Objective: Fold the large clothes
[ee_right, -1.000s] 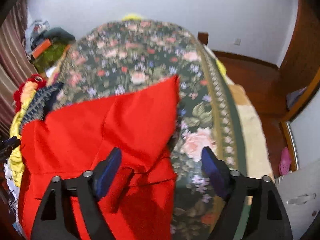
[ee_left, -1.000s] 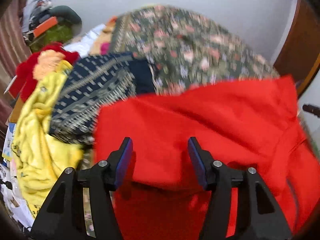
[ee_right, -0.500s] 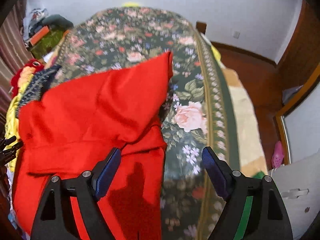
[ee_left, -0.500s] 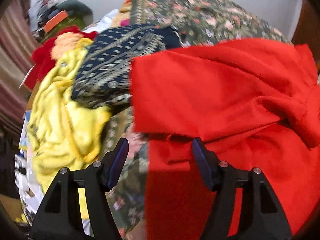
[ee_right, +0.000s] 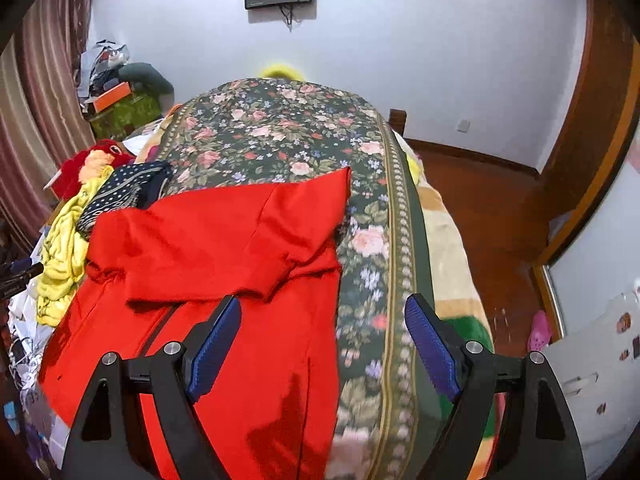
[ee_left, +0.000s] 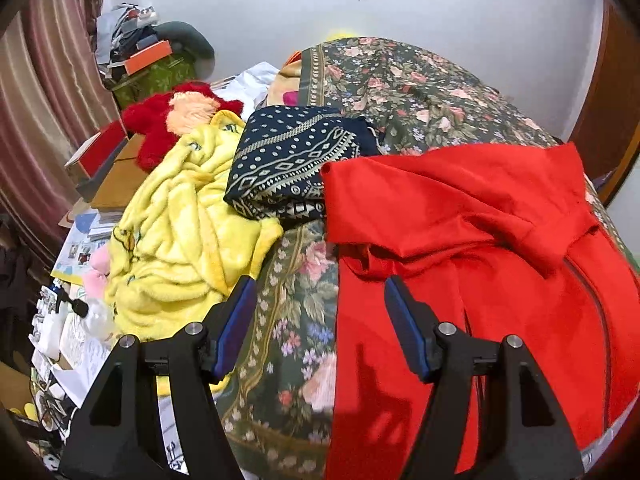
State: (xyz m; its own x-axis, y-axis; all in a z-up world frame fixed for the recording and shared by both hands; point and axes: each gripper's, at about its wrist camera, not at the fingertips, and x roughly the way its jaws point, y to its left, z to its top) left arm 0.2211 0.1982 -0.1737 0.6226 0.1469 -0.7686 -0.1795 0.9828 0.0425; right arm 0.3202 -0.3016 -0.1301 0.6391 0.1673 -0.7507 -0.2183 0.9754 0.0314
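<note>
A red garment (ee_left: 460, 216) lies on the floral bed (ee_left: 400, 92), its far half now folded back over itself. Both tongs, left (ee_left: 318, 320) and right (ee_right: 320, 340), have drawn back above it, wide and empty; that fold looks finished.

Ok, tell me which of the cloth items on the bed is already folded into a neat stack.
The navy patterned cloth, a flat folded bundle with squared edges. The yellow fleece blanket beside it lies crumpled, and the red garment is spread out, only partly folded over.
</note>
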